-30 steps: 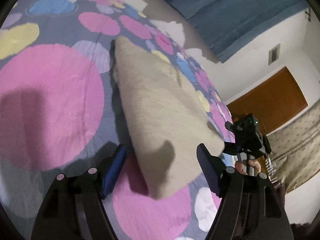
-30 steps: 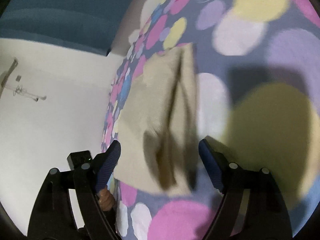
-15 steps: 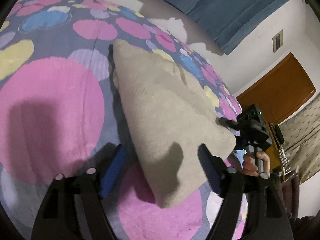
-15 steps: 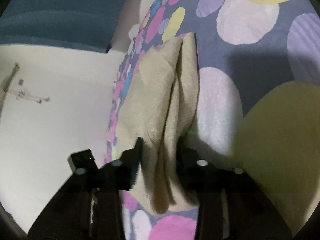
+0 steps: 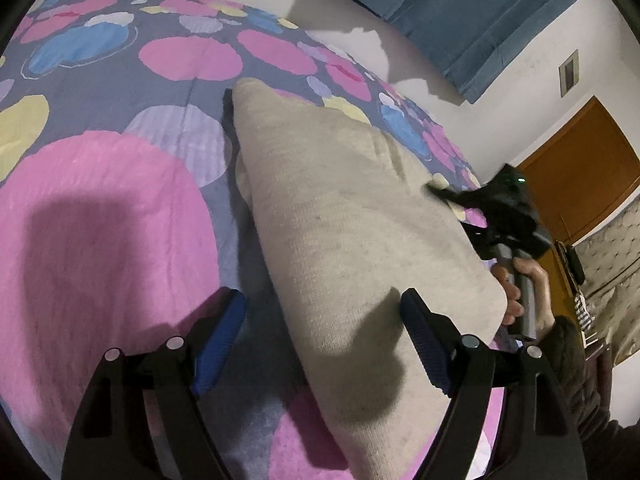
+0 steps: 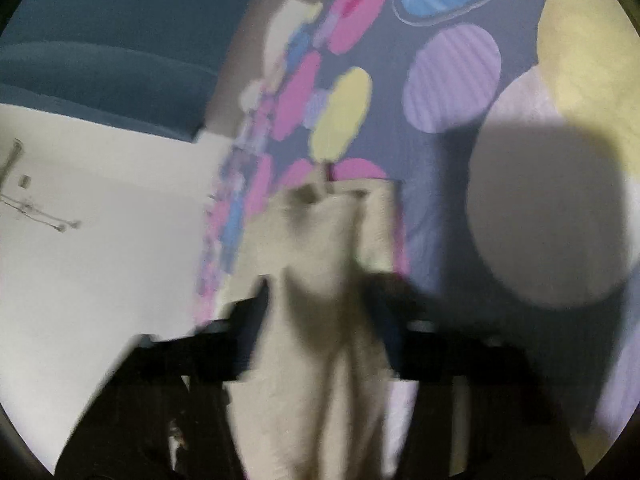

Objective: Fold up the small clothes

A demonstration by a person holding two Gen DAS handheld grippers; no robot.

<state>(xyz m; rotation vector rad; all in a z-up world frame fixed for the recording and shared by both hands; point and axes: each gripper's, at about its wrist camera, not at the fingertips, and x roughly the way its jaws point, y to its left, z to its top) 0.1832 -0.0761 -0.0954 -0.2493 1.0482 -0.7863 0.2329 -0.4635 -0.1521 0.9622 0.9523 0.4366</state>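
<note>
Beige cloth (image 5: 352, 240) lies on the dotted bedspread (image 5: 104, 216), running from 11 o'clock to 5 o'clock in the left wrist view. Right gripper (image 6: 324, 320) is clamped on the cloth's bunched edge (that view is blurred). Left gripper (image 5: 324, 340) stands apart, its blue pads (image 5: 220, 336) straddling the near corner without contact. Recommended: close the left gripper on that corner at matching height, then carry both edges over evenly to avoid a skewed crease.

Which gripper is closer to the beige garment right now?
Right. The right gripper is shut on the beige garment, bunching its edge between the fingers. The left gripper is open above the bedspread, its fingers straddling the garment's near end without clamping it.
</note>
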